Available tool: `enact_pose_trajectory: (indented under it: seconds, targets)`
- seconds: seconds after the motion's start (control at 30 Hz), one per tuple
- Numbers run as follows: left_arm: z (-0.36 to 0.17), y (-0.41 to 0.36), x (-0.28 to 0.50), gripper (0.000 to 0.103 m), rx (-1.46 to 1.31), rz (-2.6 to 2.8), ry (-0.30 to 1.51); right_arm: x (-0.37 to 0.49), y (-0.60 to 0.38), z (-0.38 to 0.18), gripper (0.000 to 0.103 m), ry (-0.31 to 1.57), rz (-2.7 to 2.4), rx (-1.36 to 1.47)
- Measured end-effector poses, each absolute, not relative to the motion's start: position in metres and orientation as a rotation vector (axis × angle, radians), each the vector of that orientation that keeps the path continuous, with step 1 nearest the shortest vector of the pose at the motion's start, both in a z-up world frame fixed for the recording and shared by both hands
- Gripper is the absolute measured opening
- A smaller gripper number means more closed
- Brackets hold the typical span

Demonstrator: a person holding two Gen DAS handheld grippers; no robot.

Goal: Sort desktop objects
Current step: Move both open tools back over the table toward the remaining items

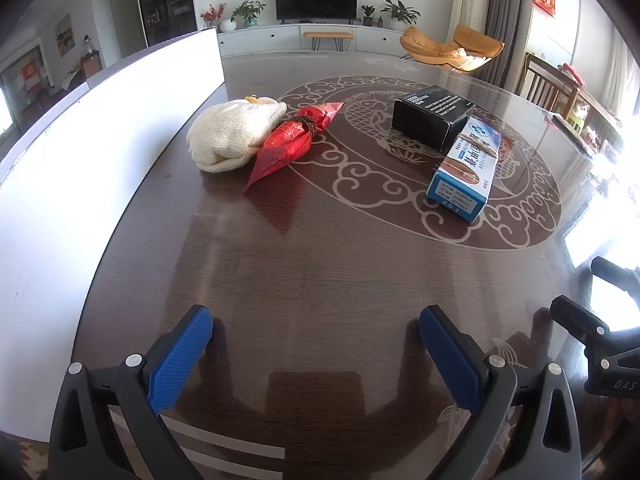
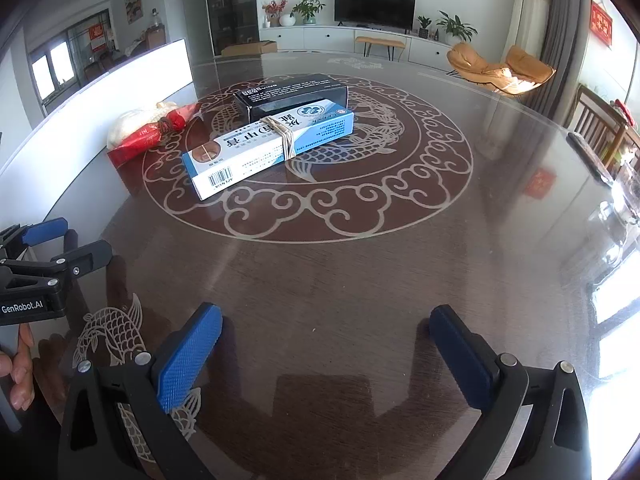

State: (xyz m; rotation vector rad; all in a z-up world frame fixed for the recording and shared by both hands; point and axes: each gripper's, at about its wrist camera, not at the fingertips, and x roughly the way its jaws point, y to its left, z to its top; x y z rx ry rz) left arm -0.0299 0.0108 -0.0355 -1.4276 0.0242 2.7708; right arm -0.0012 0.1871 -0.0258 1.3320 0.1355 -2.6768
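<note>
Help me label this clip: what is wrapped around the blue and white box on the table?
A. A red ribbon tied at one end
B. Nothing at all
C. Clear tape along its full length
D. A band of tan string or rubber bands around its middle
D: the blue and white box has a tan band looped around its middle, also visible from the left wrist view.

I see table (image 2: 360, 280): dark wood grain under glossy, mirror-like top, pale etched pattern. Far left, cream pouch (image 1: 232, 136): coarse knit cloth, matt. Beside it, red bag (image 1: 292, 140): shiny crinkled plastic film. Black box (image 1: 428, 120) and blue-white box (image 2: 268, 144): smooth printed cardboard, slight sheen. My gripper pads (image 2: 188, 360): blue, knurled, matt; arms black matt plastic.
</note>
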Motion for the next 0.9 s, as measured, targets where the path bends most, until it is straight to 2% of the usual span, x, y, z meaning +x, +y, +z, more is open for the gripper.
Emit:
enact_pose_trajectory:
  seconds: [0.77,0.9]
  targets:
    - [-0.035,0.009,-0.03,0.103,-1.432,2.766,0.027,-0.002,0.187,-0.026,0.103,0.135,-2.677,1.333]
    - [-0.034,-0.011,-0.031,0.103,-1.481,2.837,-0.052,-0.002,0.187,-0.026,0.103,0.134,-2.675,1.334]
